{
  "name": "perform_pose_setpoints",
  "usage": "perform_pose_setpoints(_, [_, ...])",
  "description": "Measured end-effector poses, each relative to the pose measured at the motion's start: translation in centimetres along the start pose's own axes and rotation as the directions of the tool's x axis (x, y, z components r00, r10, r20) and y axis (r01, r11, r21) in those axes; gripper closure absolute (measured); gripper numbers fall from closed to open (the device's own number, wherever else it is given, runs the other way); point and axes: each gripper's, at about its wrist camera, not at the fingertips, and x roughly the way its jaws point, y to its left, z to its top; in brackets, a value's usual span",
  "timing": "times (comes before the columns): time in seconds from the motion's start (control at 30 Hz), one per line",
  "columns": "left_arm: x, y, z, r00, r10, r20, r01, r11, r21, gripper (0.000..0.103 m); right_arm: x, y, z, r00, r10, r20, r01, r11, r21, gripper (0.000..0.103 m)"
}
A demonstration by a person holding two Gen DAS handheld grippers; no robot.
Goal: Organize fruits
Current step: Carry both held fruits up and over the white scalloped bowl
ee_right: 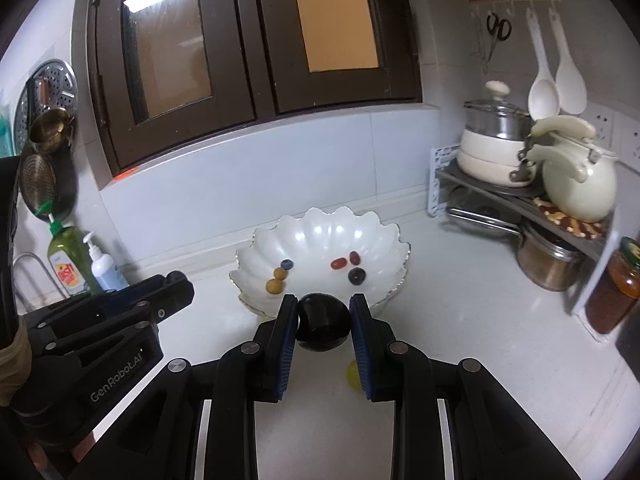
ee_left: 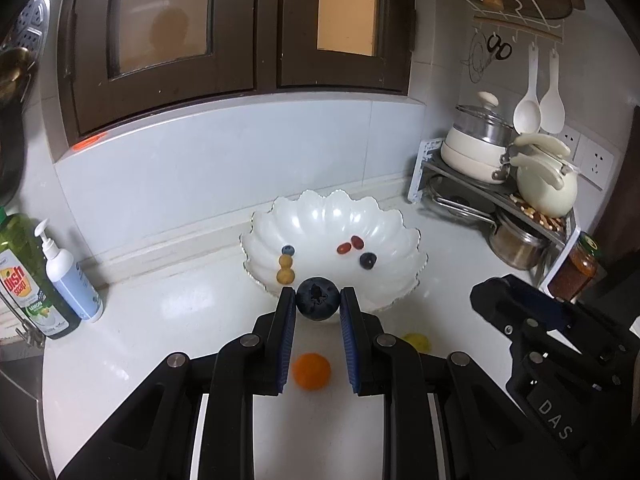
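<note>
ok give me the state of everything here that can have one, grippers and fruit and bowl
left gripper: shut on a blueberry
right gripper: shut on a dark fruit
white bowl: upright on the counter, holding six small fruits
orange fruit: loose on the counter, outside the bowl
yellow fruit: loose on the counter, outside the bowl
cabinet doors: closed
lidded pot: lid on

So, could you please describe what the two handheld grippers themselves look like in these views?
Both are matte black plastic linkages with round silver pivot pins. The left gripper and the right gripper each carry two flat fingers faced with blue ribbed pads. White lettering marks the bodies: "GenRobot.AI" on the left, "DAS" on the right. A tan sleeve edge shows behind the left one. No cables are visible.
</note>
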Motion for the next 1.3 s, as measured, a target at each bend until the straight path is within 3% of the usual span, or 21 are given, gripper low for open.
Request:
perform_pose_setpoints(0.63, [4.6,0.4,5.9,1.000,-0.002,-0.015,0.002,1.000,0.009,0.080,5.2,-0.4,5.8,0.999,0.004,-0.051,-0.007,0.999,-0.045,0.075])
perform_pose_setpoints(0.97, [7.9,0.0,8.2,0.998,0.014,-0.063,-0.013,1.000,0.018,0.080,9.5,-1.5,8.1,0.988,0.021,-0.154,-0.029,0.998,-0.050,0.075])
perform_pose_setpoints(1.3, [11.8,-0.3,9.3,0.988,0.030,-0.150,-0.029,1.000,0.010,0.080,14.5,-2.7,9.3,0.961,0.012,-0.275,-0.027,0.998,-0.050,0.075])
